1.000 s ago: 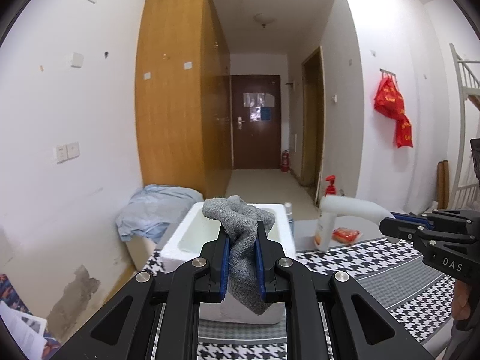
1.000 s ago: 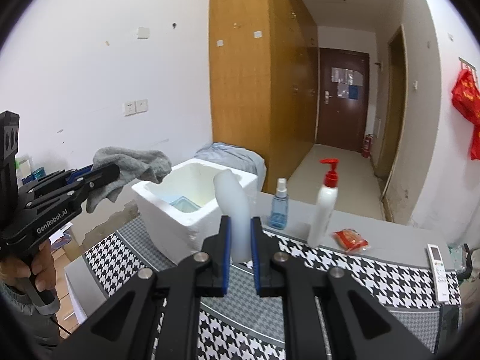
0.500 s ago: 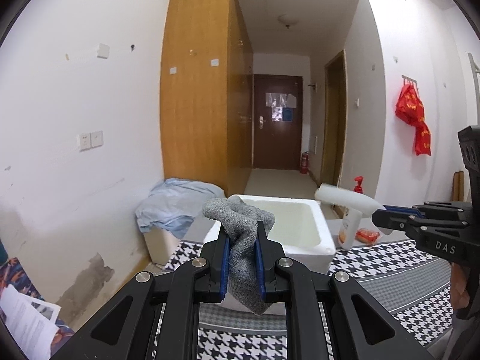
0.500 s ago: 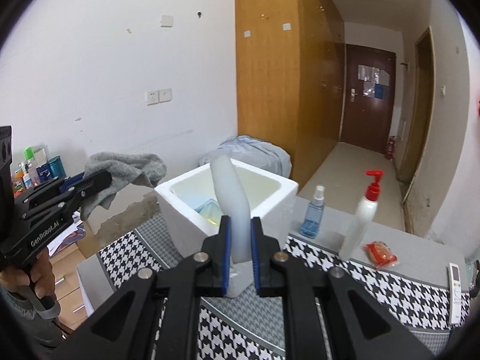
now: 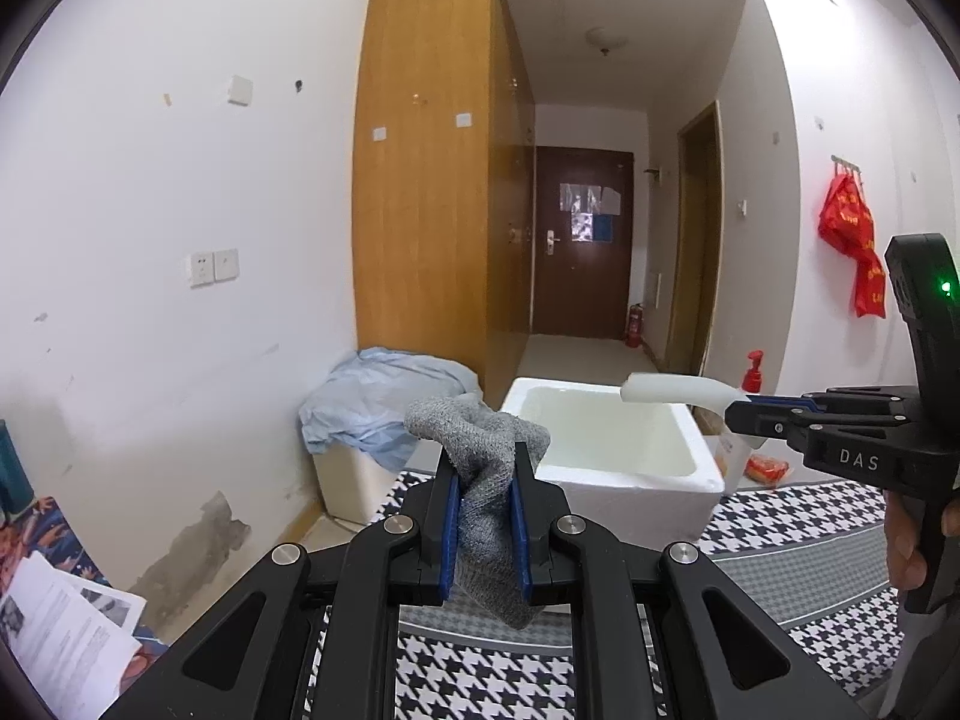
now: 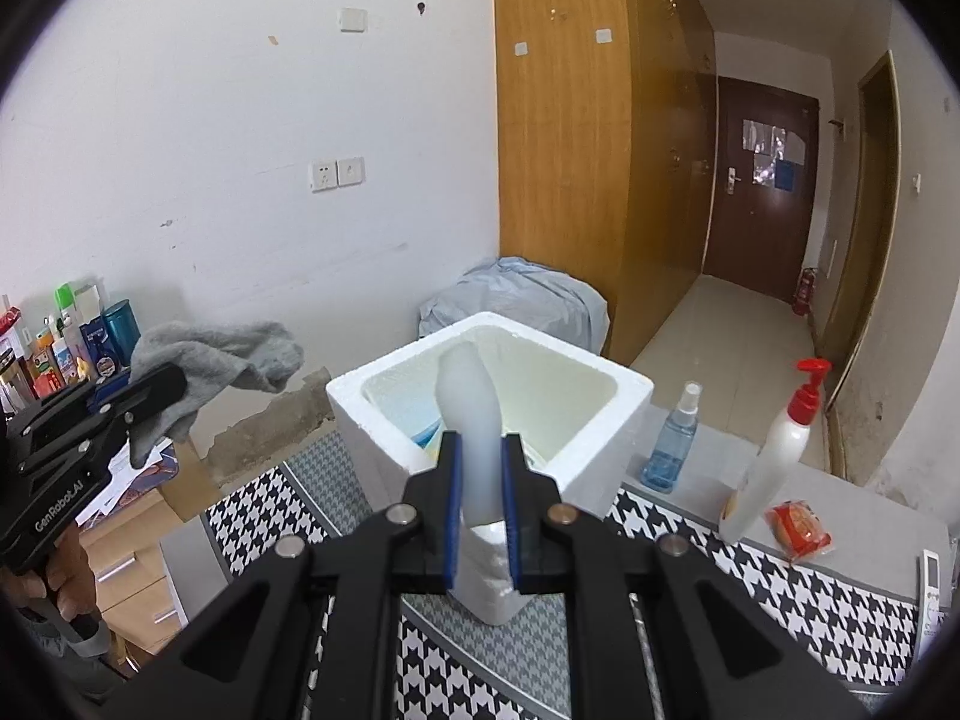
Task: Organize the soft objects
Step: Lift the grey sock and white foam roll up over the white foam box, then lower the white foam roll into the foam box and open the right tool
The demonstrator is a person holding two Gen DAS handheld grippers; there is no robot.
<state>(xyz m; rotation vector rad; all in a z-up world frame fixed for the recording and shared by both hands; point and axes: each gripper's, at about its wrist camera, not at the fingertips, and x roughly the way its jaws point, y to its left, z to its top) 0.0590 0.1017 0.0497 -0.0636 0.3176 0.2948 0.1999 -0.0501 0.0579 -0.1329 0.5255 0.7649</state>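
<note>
My left gripper is shut on a grey knitted sock, held above the table's left end; it also shows in the right wrist view. My right gripper is shut on a pale white soft piece that reaches over the rim of the white foam box. In the left wrist view the white piece hangs over the foam box, right of the sock. Something blue and yellow lies inside the box.
A houndstooth cloth covers the table. Right of the box stand a blue spray bottle and a white pump bottle, with a red packet and a remote. A covered box with light blue cloth sits on the floor.
Both grippers have moved left and closer to the foam box. The white piece now sits over the box opening. Both grips are unchanged.
</note>
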